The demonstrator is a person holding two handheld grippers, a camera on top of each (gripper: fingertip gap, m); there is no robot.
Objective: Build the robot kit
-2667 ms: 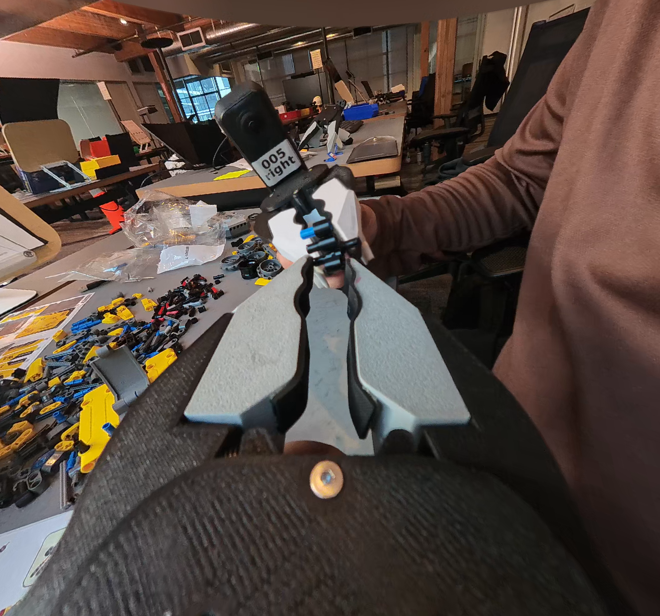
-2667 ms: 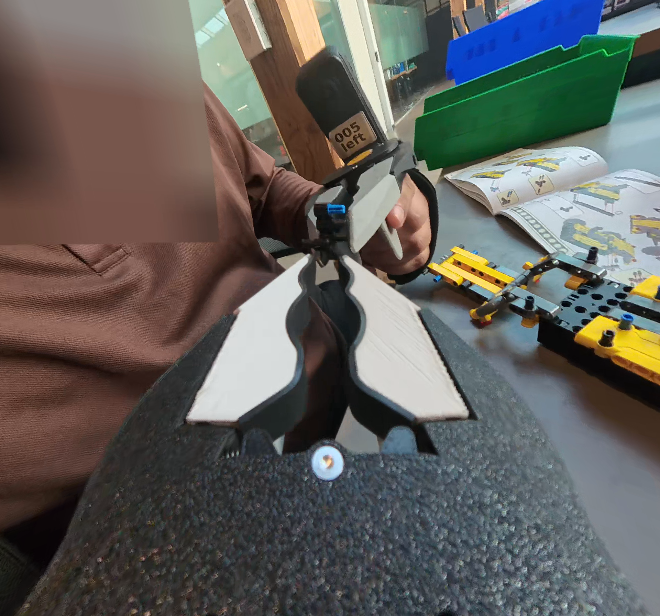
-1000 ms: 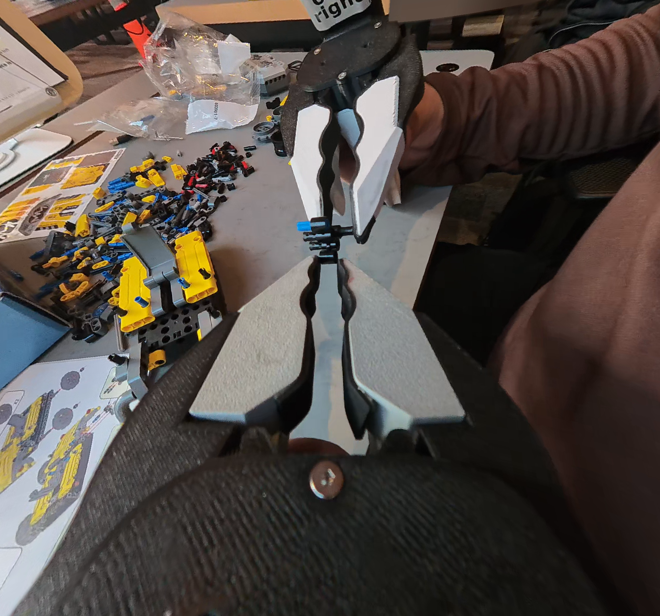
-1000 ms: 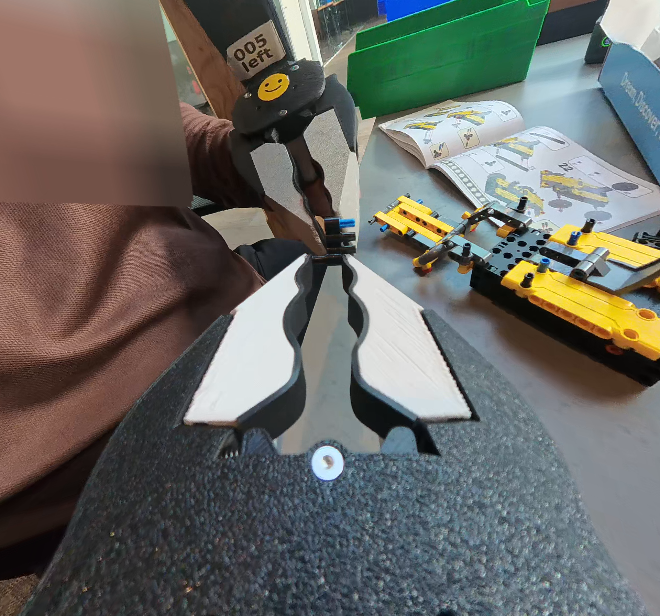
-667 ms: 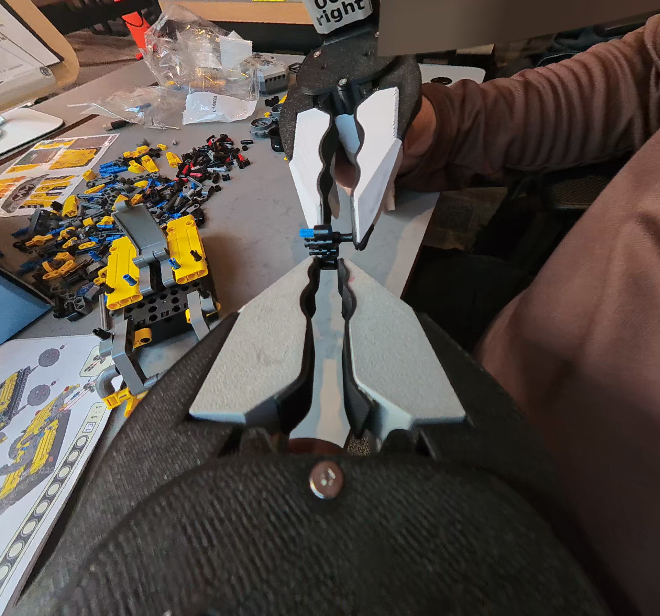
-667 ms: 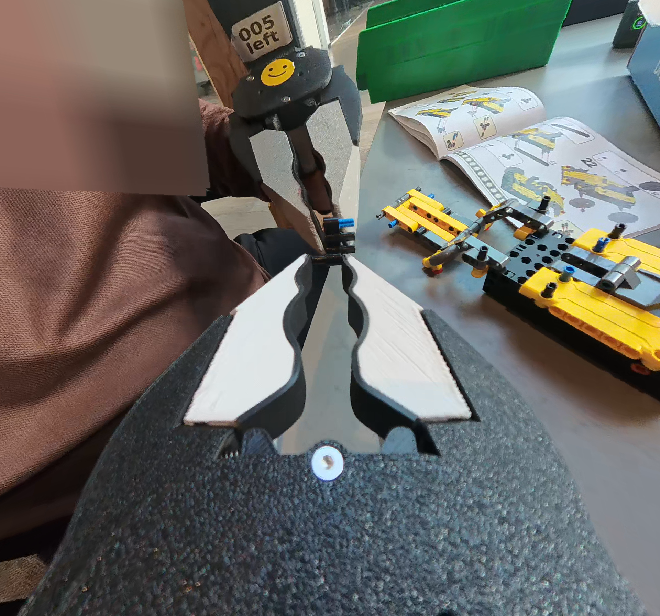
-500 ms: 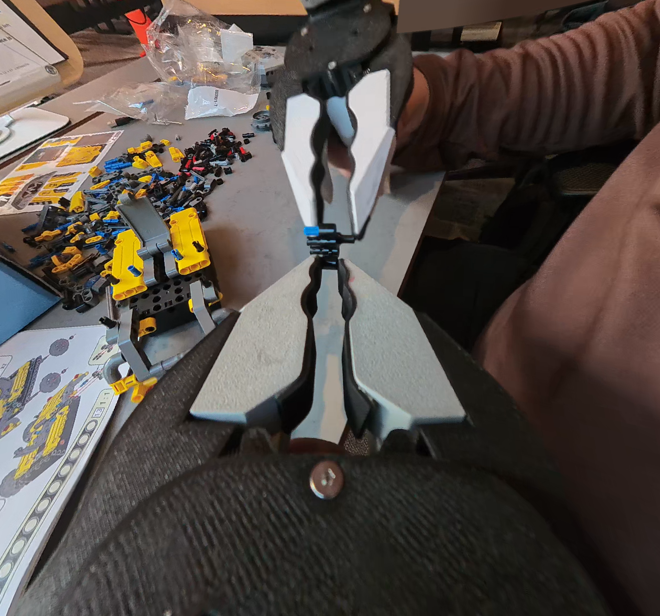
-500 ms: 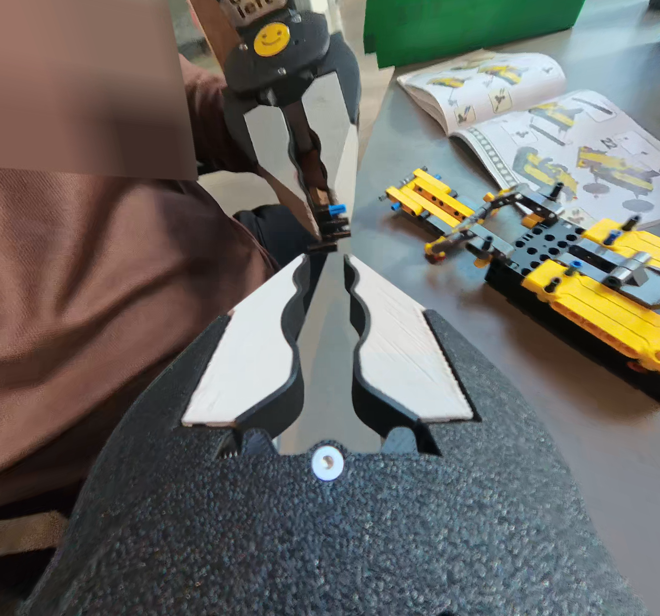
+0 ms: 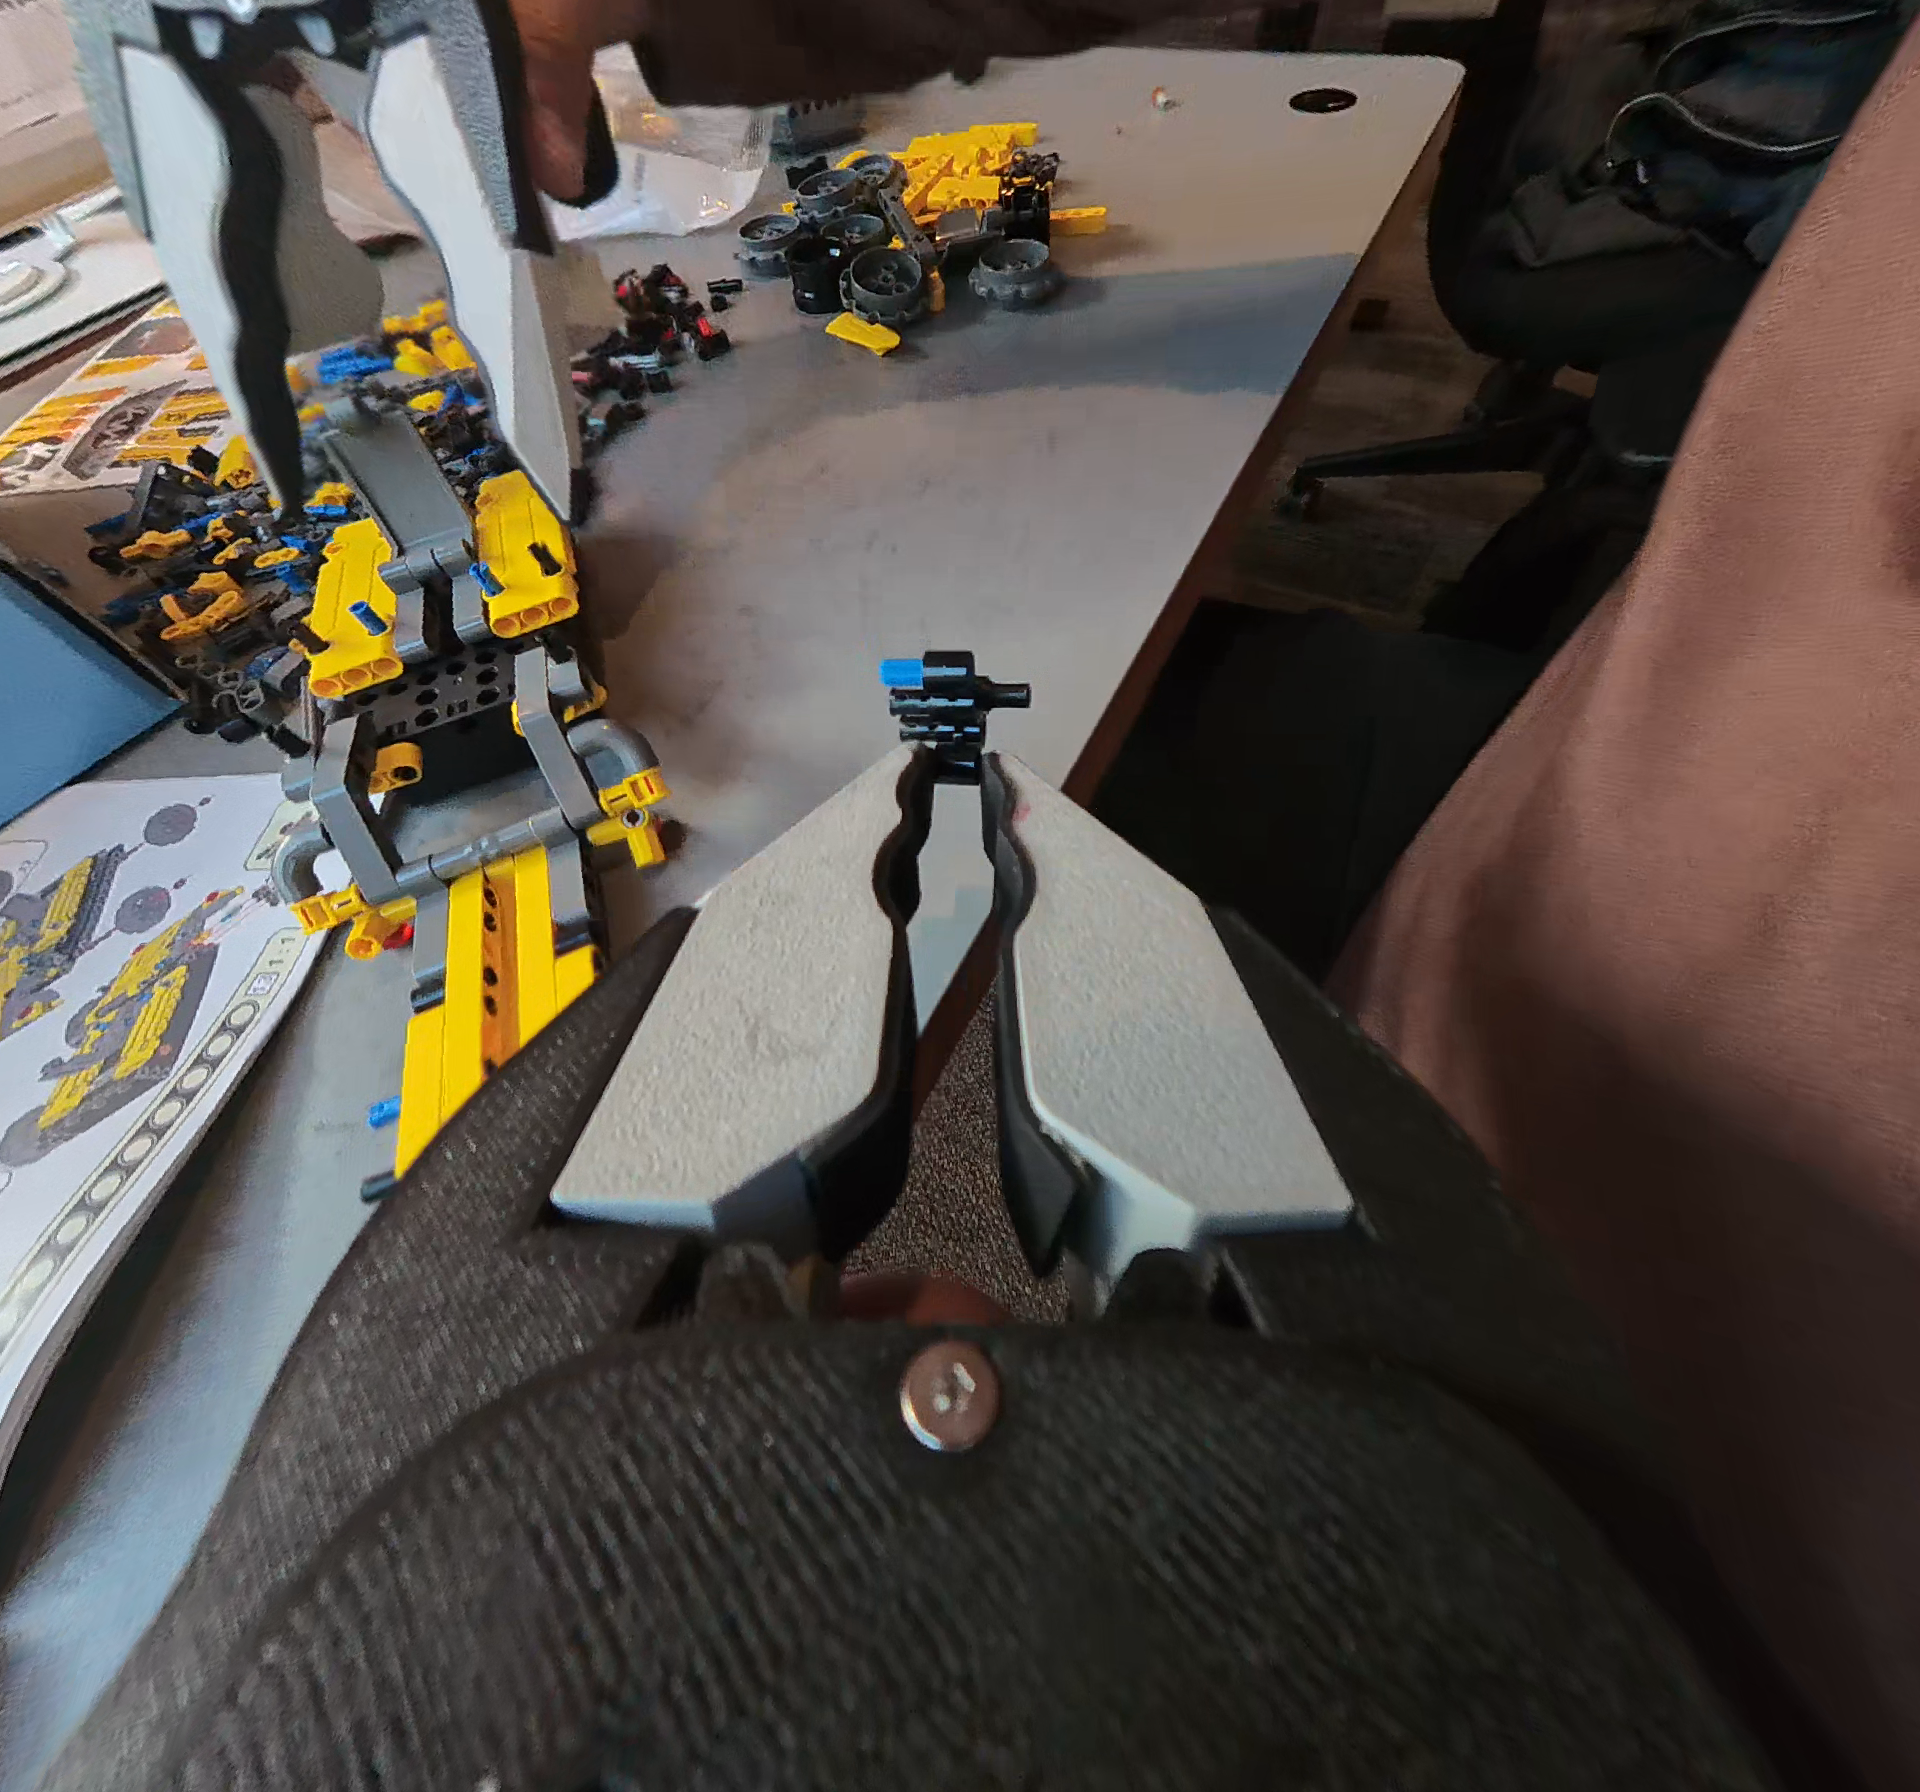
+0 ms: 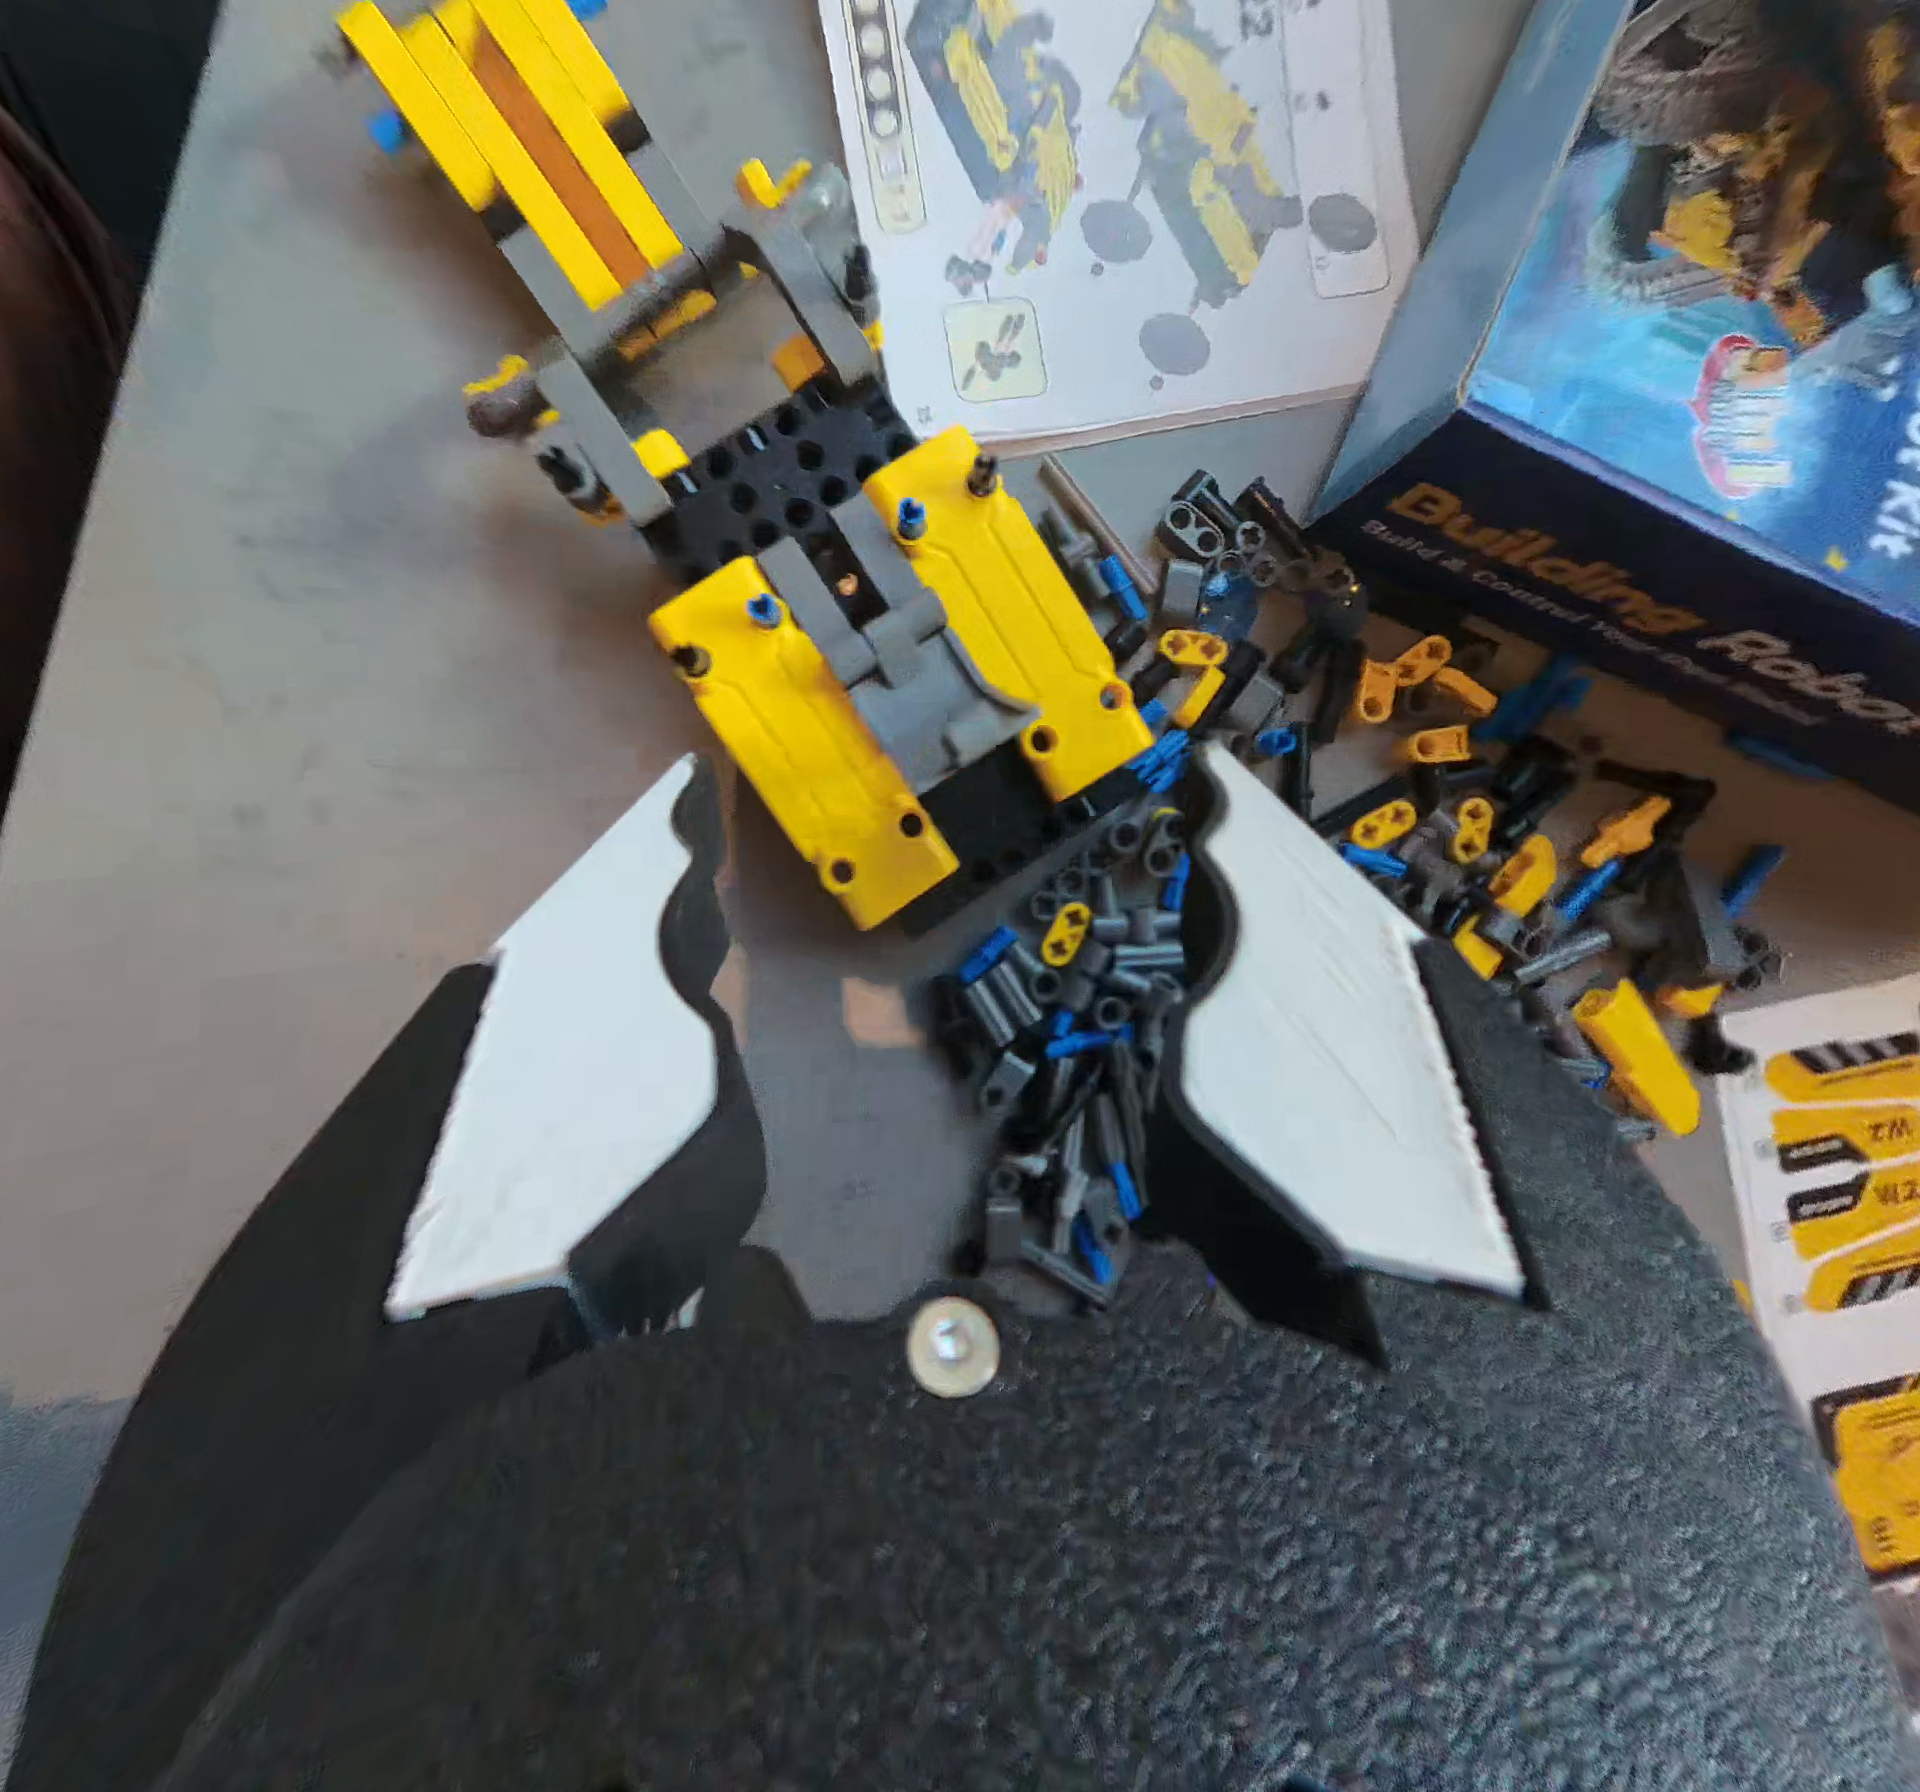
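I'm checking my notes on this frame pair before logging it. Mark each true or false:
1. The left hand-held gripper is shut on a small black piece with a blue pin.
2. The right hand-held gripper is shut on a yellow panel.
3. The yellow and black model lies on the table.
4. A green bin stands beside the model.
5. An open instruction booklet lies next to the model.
1. True: the left hand-held gripper pinches the small black piece with a blue pin at its tips.
2. False: the right hand-held gripper is open and holds nothing, over the loose parts.
3. True: the yellow and black model lies on the table.
4. False: a blue box is there.
5. True: the instruction booklet.
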